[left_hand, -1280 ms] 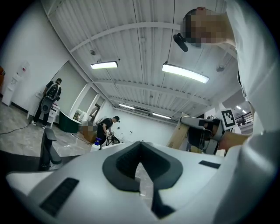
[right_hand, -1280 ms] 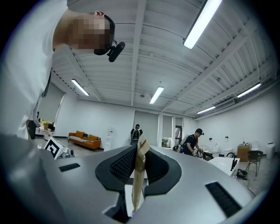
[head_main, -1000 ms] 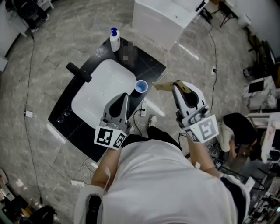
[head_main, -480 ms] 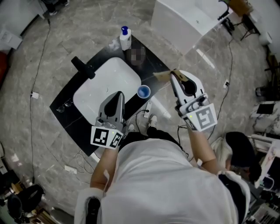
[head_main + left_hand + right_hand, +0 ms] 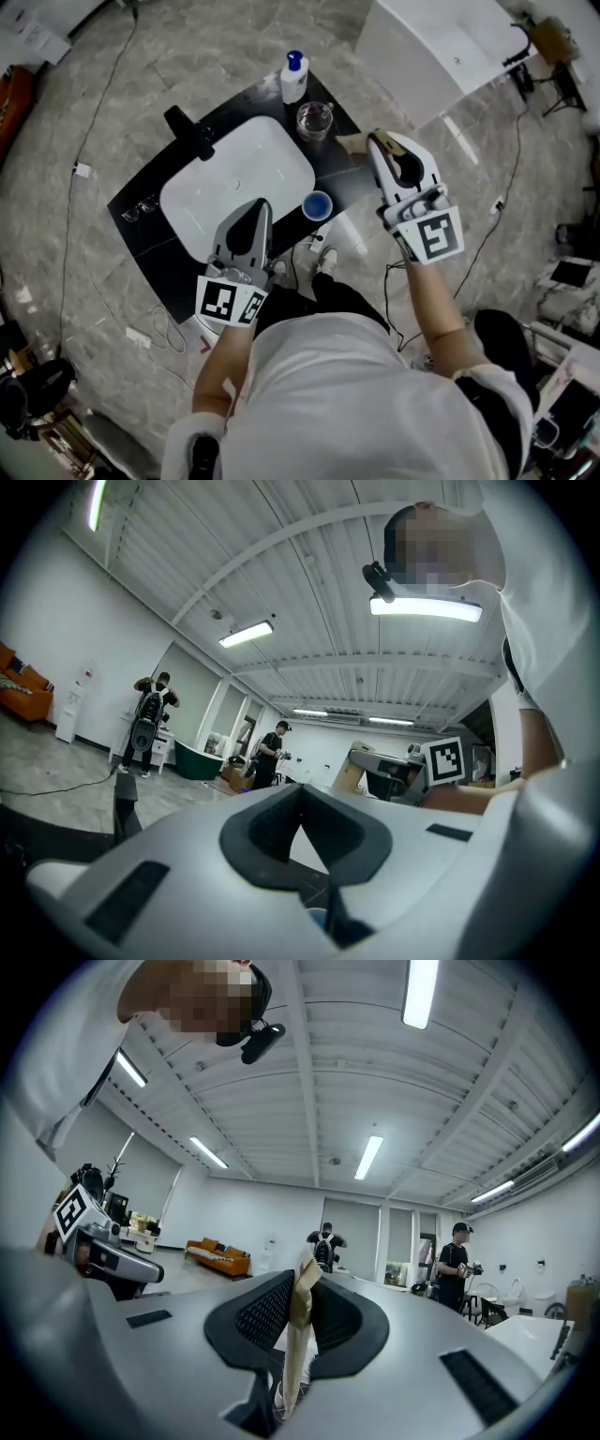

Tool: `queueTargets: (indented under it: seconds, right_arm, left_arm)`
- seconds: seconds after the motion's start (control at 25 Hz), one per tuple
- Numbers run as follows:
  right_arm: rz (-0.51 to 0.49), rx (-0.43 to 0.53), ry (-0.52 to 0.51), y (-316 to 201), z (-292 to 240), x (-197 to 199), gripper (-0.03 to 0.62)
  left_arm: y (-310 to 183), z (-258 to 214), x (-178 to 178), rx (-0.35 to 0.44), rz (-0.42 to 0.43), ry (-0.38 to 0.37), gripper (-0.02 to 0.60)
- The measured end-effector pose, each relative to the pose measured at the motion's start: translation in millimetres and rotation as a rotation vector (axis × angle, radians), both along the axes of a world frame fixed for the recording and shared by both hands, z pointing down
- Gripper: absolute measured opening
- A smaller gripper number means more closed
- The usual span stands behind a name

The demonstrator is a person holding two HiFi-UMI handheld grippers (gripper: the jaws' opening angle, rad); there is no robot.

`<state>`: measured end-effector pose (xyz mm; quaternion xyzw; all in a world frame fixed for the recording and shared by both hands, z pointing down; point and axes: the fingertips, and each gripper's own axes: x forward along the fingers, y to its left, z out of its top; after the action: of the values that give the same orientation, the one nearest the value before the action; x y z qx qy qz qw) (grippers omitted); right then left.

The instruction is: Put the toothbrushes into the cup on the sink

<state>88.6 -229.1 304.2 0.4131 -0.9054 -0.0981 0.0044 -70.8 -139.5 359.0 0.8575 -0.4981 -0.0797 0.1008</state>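
A blue cup (image 5: 317, 204) stands on the black counter (image 5: 145, 211) at the right rim of the white sink (image 5: 239, 178). My right gripper (image 5: 372, 141) hovers over the counter's right corner, shut on a flat tan toothbrush (image 5: 352, 143) that sticks out to the left. In the right gripper view the tan toothbrush (image 5: 298, 1335) stands upright between the pads of the right gripper (image 5: 300, 1274). My left gripper (image 5: 263, 206) is over the sink's near rim, left of the cup, shut with nothing in it. The left gripper (image 5: 300, 789) shows its tips touching.
A clear glass (image 5: 315, 120) and a white soap bottle with a blue pump (image 5: 294, 75) stand at the counter's back corner. A black faucet (image 5: 187, 133) is at the sink's left. Cables (image 5: 305, 246) trail on the grey floor, and a white cabinet (image 5: 441, 52) stands beyond.
The head view has swung, so the sink sits lower and more central. My right gripper, still holding the toothbrush, is closer to the counter's right corner. The left gripper keeps its place by the cup.
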Motion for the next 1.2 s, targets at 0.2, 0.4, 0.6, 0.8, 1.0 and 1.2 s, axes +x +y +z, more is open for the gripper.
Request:
queueTargets:
  seconds: [0.2,0.4,0.6,0.8,1.0,1.2]
  right_arm:
    - [-0.036,0.022,0.014,-28,13,-14,0.064]
    - [-0.059,0.042,0.045,-51,32,-25,0.064]
    - [-0.064,0.055,0.056,-66,44,-32,0.064]
    - [-0.067,0.065,0.068,-82,60,-41,0.064]
    - [-0.079,0.066,0.094,-92,80,-53,0.064]
    - [-0.073,0.045,0.122,-101,103,-56,0.064]
  left_arm:
    - [-10,11,-2,-0.016,-0.028,-0.012,0.003]
    - [-16,24,-5,-0.038,-0.05,-0.003,0.003]
    - [-21,30,-9,-0.053,-0.064,-0.01,0.003]
    - [-25,39,-17,-0.067,-0.076,-0.019,0.002]
    - [-28,46,-28,-0.084,-0.093,-0.018,0.002]
    - [-30,52,-34,-0.09,-0.109,-0.022,0.002]
